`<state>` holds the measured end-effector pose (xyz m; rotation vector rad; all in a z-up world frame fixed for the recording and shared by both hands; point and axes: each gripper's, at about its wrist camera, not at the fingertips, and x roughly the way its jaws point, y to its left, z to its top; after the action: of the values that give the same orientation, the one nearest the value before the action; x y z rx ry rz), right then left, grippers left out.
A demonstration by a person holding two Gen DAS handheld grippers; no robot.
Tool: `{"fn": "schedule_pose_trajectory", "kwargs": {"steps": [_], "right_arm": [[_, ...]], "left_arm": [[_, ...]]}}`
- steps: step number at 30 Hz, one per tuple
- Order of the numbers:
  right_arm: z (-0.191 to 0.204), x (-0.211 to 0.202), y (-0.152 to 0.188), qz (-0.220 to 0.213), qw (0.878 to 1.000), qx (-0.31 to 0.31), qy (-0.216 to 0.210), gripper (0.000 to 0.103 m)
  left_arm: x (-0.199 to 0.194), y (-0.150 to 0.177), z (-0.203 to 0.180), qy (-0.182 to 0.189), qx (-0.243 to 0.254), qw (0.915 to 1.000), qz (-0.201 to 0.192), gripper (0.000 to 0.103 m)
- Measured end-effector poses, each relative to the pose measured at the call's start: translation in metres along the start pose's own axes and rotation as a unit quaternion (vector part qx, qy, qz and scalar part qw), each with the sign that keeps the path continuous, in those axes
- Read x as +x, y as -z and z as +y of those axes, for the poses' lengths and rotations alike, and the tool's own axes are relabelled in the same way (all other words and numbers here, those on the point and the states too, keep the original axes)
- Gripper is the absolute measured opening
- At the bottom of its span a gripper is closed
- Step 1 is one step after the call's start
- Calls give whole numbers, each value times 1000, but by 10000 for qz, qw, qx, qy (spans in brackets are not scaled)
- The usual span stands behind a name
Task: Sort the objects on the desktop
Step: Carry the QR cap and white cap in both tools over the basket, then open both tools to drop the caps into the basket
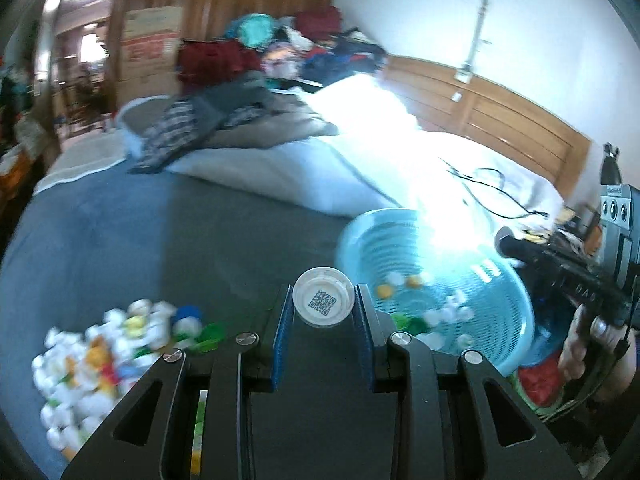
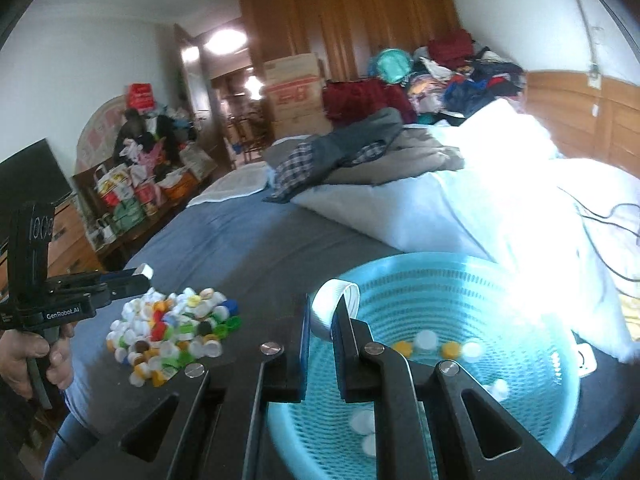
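A white cap with a printed code (image 1: 323, 297) is held between the blue pads of the left gripper (image 1: 322, 312), above the dark blanket (image 2: 248, 248) of the bed. A white ribbed cap (image 2: 336, 308) is clamped by its rim in the nearly closed right gripper (image 2: 322, 320), over the near rim of the light blue basket (image 2: 532, 320). A few white and yellow caps are seen inside the basket, and the mixed pile of caps (image 2: 176, 332) is lying on the blanket beside it, toward the near edge.
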<state>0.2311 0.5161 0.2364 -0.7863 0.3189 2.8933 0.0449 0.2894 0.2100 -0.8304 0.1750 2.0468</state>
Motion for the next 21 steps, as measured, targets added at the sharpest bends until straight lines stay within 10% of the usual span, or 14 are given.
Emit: {"fn": "schedule_pose_trajectory", "kwargs": {"steps": [11,13,15,21], "right_arm": [[-44,0,8,295,9993,180,131,12],[-44,1,9,366,9989,42,277,42],[-46,-3,9,267,9990,39,354,69],[-54,-14,14,162,9988,325,340,69]], "left_arm": [[70,-26,-82,593,598,9946,614,35],[69,-25,-87,533,687,9945,578,64],[62,-23,-83,499,666,9953,500,65],[37,-17,-42,344,394,9981,325,65]]}}
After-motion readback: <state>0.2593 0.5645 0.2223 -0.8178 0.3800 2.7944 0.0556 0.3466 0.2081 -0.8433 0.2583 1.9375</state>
